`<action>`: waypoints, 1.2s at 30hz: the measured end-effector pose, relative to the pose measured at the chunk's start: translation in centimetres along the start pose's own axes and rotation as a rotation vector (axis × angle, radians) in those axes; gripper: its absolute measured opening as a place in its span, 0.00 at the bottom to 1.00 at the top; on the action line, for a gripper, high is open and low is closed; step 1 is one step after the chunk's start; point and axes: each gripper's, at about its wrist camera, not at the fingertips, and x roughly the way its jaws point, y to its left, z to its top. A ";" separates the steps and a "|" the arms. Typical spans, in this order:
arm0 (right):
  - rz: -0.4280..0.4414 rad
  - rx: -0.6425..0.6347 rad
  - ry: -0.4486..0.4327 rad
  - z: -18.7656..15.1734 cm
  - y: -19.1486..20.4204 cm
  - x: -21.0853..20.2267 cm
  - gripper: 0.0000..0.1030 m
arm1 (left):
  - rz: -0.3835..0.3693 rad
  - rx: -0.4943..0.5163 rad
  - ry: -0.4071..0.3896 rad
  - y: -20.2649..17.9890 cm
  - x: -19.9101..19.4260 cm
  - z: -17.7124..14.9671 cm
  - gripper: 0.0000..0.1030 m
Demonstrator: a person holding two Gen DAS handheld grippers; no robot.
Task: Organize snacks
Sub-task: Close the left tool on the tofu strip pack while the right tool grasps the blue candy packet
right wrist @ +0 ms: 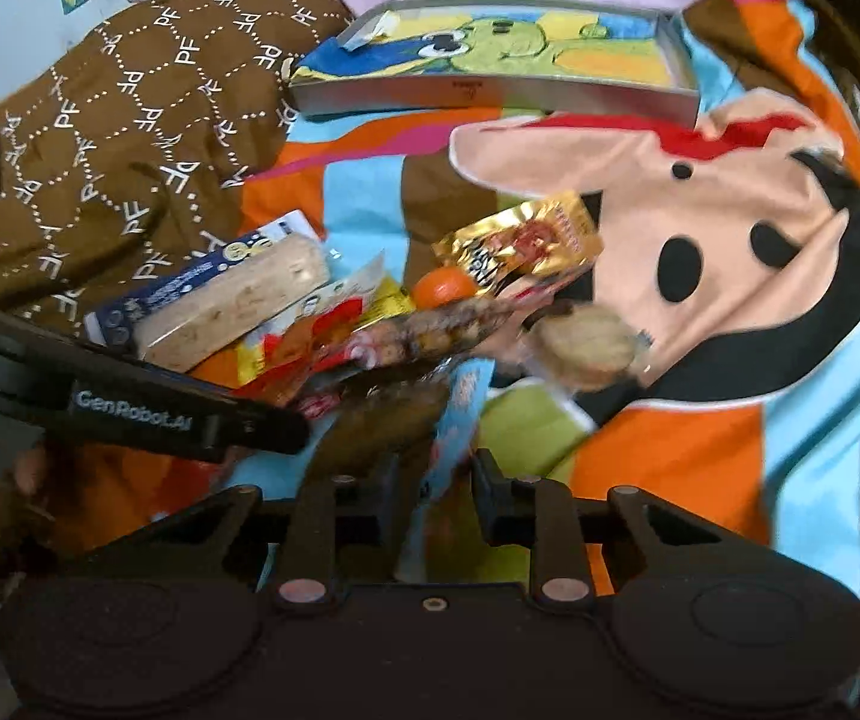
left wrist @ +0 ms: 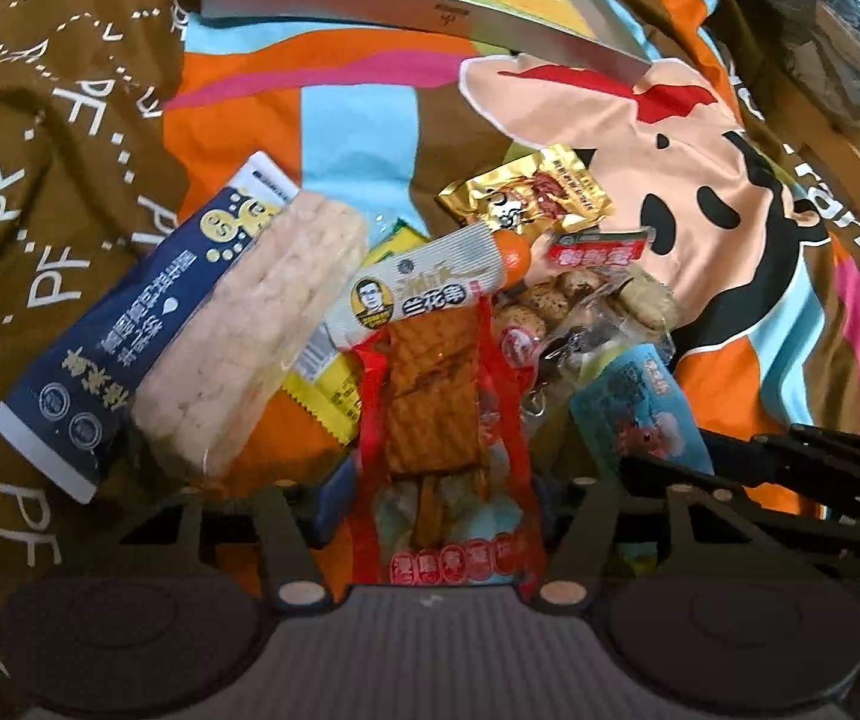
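A pile of snacks sits in the middle of both pictures, on a bright cartoon blanket (left wrist: 357,138). The shallow grey box (right wrist: 490,97) that may be meant to hold them waits at the top, well apart from the pile. The left gripper (left wrist: 436,516) is low in its picture, and its jaws stand on each side of the red tofu pack (left wrist: 436,414). They look closed on the bottom of the pack, so it seems to hold it. The right gripper (right wrist: 430,498) is partly open, with its jaws near the blue packet (right wrist: 460,414), but the picture is blurry there and I cannot tell if it holds it. The tofu pack lies under the grey-and-white packet (left wrist: 423,285) and next to the bag of eggs and peanuts (left wrist: 580,312). If the left gripper pulls up fast, those may slide off and scatter. The small orange ball (left wrist: 514,252) could roll away. The two grippers are close together, so they might bump.
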 end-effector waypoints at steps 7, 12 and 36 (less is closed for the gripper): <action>-0.007 0.076 0.090 -0.1 -0.8 2.1 0.26 | 0.014 0.016 0.013 0.0 1.1 0.1 0.77; -0.019 0.078 0.082 -0.2 -0.9 2.1 0.17 | 0.021 0.034 0.017 -0.2 1.3 0.1 0.67; -0.092 -0.101 -0.080 -0.5 1.7 -0.1 0.16 | 0.009 -0.112 -0.069 -0.3 -3.7 -2.7 0.50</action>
